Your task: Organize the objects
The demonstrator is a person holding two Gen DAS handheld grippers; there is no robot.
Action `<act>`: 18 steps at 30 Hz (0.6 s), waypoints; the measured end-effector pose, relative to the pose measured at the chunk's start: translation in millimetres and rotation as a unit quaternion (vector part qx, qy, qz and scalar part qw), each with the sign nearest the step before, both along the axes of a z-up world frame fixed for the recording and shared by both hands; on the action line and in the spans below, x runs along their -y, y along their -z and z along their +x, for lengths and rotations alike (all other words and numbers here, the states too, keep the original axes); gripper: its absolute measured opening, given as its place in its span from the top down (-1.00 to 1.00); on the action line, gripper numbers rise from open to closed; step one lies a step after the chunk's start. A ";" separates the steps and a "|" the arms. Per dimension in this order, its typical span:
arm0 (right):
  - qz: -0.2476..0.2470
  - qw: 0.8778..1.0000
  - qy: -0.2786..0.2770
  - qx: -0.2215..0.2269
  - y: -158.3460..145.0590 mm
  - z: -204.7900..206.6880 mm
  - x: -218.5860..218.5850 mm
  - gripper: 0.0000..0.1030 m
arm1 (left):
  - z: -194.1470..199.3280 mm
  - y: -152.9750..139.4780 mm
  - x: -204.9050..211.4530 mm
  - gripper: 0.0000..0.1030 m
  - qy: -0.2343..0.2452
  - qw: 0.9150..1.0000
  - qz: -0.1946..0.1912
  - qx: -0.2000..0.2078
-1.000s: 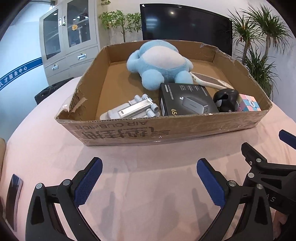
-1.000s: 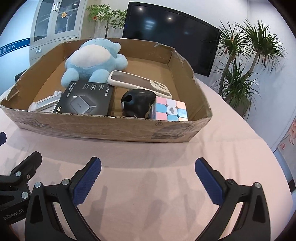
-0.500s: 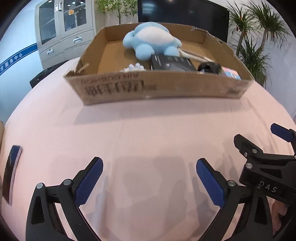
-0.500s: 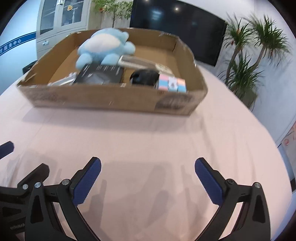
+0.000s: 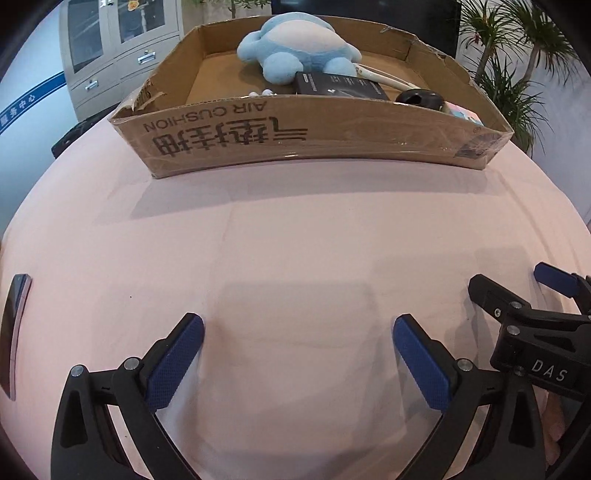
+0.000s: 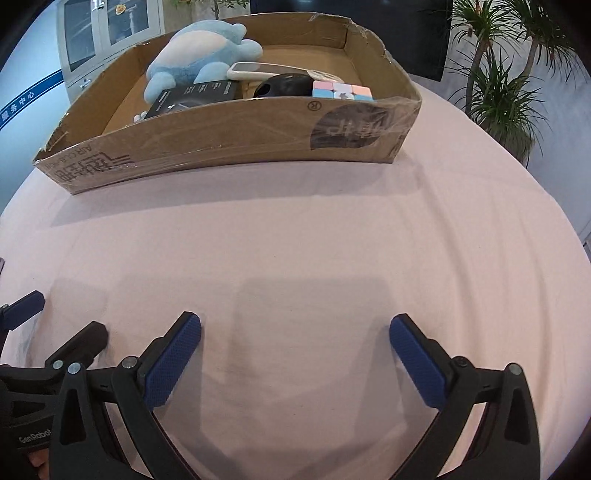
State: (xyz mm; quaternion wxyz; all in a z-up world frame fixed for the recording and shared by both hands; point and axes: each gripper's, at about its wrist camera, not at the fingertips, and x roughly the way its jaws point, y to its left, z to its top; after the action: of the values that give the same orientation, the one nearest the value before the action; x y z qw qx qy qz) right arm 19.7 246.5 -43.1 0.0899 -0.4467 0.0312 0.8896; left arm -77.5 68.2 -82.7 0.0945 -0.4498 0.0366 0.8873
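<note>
A shallow cardboard box (image 5: 317, 129) (image 6: 236, 147) stands at the far side of the pink-clothed table (image 5: 295, 266). Inside lie a blue plush toy (image 5: 295, 51) (image 6: 195, 55), a black product box (image 5: 340, 85) (image 6: 192, 98), a white phone (image 6: 273, 70), a black rounded object (image 5: 419, 99) (image 6: 284, 85) and a pastel puzzle cube (image 6: 341, 90). My left gripper (image 5: 297, 354) is open over bare cloth, well short of the box. My right gripper (image 6: 295, 354) is open too, beside the left one, and holds nothing.
A dark phone-like slab (image 5: 13, 332) lies at the table's left edge. Grey cabinets (image 5: 118, 48) stand behind on the left, potted plants (image 6: 498, 85) on the right, and a dark screen (image 6: 428, 33) behind the box. Pink cloth stretches between grippers and box.
Both grippers have pulled back and down from the box, which now looks farther and seen more from the side. Both stayed open and empty.
</note>
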 end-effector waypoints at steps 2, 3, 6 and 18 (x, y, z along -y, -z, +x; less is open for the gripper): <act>0.000 1.000 0.001 0.000 0.3 0.8 0.3 -0.98 | -0.6 -0.5 0.4 -1.00 0.000 1.000 0.000 0.000; 0.001 1.000 0.000 0.000 0.0 1.0 1.0 -0.98 | -1.6 -0.8 0.5 -1.00 0.000 1.000 0.001 0.000; 0.000 1.000 -0.003 0.000 -0.9 -2.5 0.5 -0.98 | -2.7 -0.8 1.3 -1.00 -0.002 1.000 0.002 0.000; 0.001 1.000 -0.018 0.000 -0.8 1.5 -0.7 -0.98 | -2.8 -0.1 4.4 -1.00 -0.011 1.000 0.002 0.000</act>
State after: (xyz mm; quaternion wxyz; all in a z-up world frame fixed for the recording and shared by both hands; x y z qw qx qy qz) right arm 21.3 247.2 -42.3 0.0746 -0.4475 0.0225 0.8909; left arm -80.3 63.8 -82.5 0.0858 -0.4501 0.0299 0.8883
